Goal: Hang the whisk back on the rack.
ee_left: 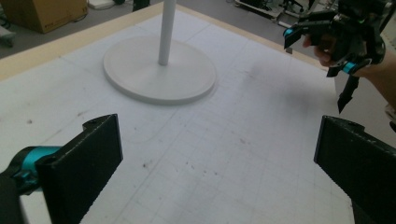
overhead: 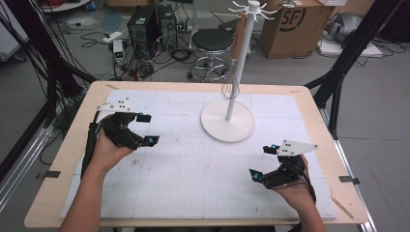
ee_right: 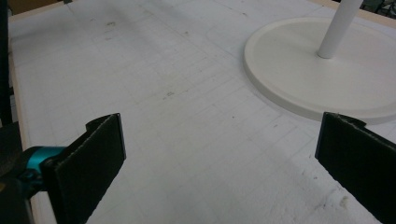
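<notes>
Both grippers hovering with jaws apart, gripping nothing, over the white gridded mat.

The left gripper [overhead: 146,129] is sitting at the mat's [overhead: 193,169] nine o'clock, the right gripper [overhead: 263,162] at its four o'clock. The white hanging stand [overhead: 228,123] is standing at one o'clock, a wire whisk [overhead: 228,86] and a wooden utensil [overhead: 238,36] dangling from it.

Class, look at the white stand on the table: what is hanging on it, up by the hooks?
From the hooks of the white stand hangs a whisk with a wooden handle, its wire loops low beside the pole. The other hooks look bare. How the handle attaches is too small to tell.
</notes>
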Available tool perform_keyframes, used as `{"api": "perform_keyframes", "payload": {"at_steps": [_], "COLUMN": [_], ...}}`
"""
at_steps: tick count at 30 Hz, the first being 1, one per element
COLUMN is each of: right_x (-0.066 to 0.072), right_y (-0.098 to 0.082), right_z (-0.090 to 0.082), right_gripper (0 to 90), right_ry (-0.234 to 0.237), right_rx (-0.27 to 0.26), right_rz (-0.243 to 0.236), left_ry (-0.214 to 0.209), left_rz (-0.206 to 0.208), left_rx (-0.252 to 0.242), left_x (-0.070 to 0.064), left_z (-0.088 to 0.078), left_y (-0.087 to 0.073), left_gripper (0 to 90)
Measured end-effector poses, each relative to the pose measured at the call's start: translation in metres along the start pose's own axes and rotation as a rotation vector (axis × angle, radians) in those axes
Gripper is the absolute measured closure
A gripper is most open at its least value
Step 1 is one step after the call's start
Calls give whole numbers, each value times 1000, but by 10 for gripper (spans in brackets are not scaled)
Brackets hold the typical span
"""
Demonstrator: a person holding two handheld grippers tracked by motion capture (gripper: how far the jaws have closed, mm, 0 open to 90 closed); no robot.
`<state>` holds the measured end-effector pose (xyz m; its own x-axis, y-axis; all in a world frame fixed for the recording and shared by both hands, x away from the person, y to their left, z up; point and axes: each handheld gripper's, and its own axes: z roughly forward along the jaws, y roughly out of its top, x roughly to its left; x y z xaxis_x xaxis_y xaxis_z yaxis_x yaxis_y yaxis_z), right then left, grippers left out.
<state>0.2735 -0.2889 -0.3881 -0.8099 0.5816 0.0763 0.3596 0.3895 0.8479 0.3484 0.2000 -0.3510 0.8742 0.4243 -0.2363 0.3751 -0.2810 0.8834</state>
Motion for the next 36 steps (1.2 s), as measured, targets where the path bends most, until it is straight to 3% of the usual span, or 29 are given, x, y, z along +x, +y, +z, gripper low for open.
{"api": "perform_keyframes", "payload": {"at_steps": [8, 13, 36], "right_x": [-1, -2, -5], "right_y": [-1, -2, -5], "right_z": [1, 0, 2], "right_gripper": [6, 6, 6], "right_ry": [-8, -13, -23], "right_rx": [8, 12, 19], "right_rz": [7, 13, 20], "left_ry": [22, 24, -7], "left_rz": [25, 20, 3], "left_rx": [-5, -12, 12], "left_x": [-12, -16, -21], "left_z": [-5, -7, 10], "left_y": [-18, -29, -41], "left_gripper": [16, 16, 16]}}
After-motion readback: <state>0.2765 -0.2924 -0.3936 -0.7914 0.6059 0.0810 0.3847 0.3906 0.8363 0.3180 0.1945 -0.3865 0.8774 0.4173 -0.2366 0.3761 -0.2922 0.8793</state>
